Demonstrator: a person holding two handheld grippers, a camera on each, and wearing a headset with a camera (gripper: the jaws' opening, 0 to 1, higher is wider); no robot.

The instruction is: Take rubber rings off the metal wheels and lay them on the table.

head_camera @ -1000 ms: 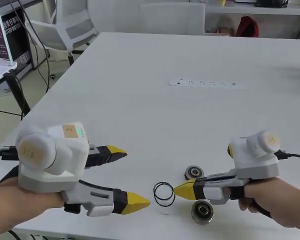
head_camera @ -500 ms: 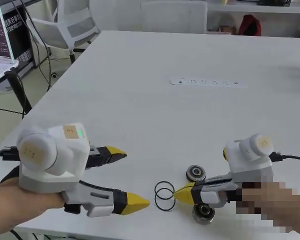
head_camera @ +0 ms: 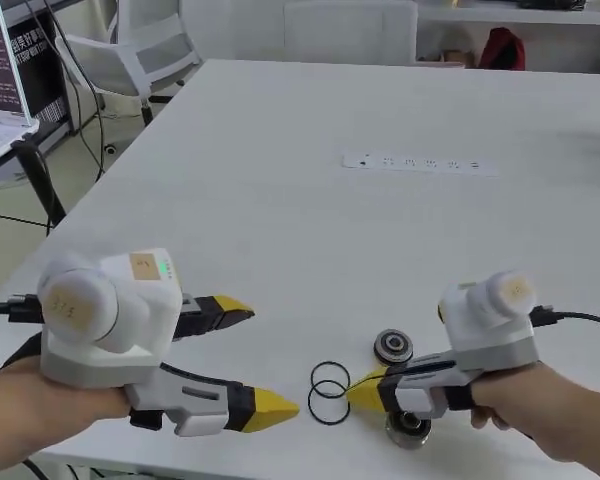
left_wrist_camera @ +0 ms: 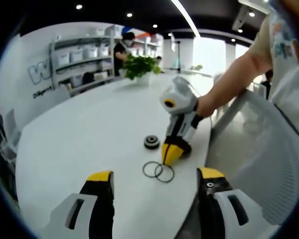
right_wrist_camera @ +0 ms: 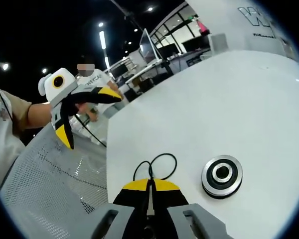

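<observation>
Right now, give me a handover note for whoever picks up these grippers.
Left claw open, empty, above the near edge of the white table.
Right claw shut, tip at two thin black rubber rings lying overlapped on the table.
One small round metal wheel sits beyond that claw, a second metal wheel beneath it.
Done: two rings off. Left: check both wheels for more; can't tell.

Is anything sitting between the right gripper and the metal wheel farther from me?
Nothing visible. The wheel lies on bare table beside the shut right gripper; the two rubber rings lie ahead of its tips, off that path.
</observation>
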